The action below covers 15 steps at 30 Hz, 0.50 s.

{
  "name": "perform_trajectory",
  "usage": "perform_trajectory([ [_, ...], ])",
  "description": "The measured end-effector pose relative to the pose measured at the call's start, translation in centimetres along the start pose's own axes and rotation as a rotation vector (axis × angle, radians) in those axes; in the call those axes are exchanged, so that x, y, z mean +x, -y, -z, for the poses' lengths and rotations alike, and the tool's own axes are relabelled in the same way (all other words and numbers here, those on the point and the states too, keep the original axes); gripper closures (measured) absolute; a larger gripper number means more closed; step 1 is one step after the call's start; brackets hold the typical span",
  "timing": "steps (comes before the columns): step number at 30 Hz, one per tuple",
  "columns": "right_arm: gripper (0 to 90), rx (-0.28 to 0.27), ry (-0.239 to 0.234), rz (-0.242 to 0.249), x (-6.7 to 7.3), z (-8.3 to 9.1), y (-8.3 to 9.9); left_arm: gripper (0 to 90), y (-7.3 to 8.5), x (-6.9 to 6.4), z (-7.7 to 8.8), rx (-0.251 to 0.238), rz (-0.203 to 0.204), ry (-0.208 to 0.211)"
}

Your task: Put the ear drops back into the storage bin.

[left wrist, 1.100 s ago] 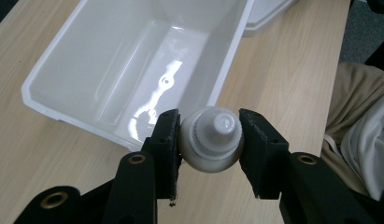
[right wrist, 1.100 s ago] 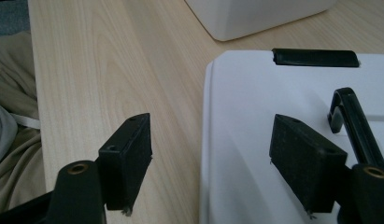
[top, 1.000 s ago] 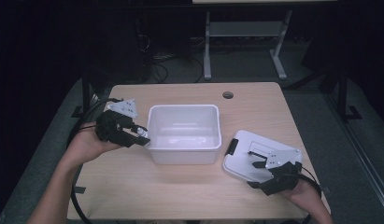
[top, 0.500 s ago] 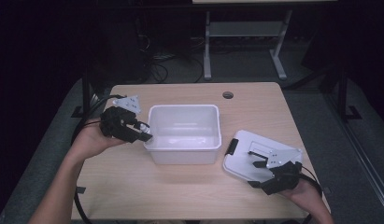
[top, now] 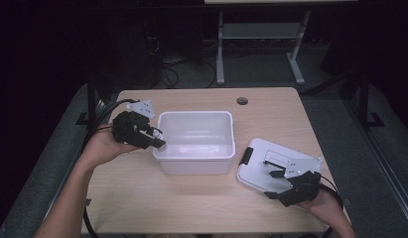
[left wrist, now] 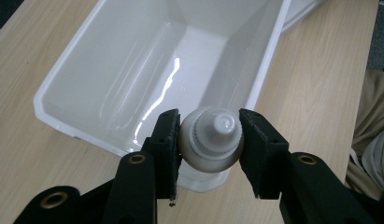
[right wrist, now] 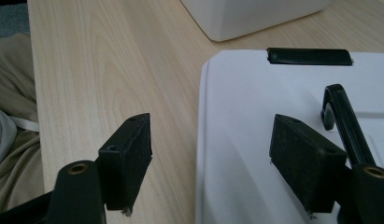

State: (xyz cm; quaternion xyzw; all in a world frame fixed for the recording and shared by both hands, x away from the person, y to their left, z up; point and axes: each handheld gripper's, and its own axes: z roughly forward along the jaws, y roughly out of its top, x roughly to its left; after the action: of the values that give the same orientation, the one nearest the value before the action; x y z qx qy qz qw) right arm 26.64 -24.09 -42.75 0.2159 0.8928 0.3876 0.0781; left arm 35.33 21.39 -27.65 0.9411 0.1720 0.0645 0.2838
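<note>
Left gripper (left wrist: 209, 140), clamped on a bottle (left wrist: 210, 140), has edged over the bin (top: 195, 140) rim at 9 o'clock, ready to drop; right gripper (right wrist: 213, 163) gapes empty

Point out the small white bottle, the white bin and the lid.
small white bottle (left wrist: 213, 140): left gripper view, ribbed cap end.
white bin (top: 194, 167): high view, near wall.
lid (top: 263, 161): high view, bare top surface.

This looks like a lab or test room rather than a home. A plain light-wood table (top: 206, 198) with a cable hole (top: 242, 101) stands on grey carpet (top: 335, 134). Behind it, in deep shadow, loose cables (top: 174, 67) lie on the floor beside the white metal legs of another desk (top: 261, 34).
</note>
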Motion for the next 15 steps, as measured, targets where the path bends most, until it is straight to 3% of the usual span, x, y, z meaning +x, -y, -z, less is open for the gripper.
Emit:
perform_trajectory([
  [8,29.0,-0.002,-0.002,0.000,-0.1,0.1,0.1,59.6,-0.1,0.3,-0.7,0.013,-0.004,0.000],
  [15,29.0,-0.001,0.003,0.009,-0.1,0.1,0.2,59.6,0.4,0.5,-1.6,0.013,0.016,0.002],
])
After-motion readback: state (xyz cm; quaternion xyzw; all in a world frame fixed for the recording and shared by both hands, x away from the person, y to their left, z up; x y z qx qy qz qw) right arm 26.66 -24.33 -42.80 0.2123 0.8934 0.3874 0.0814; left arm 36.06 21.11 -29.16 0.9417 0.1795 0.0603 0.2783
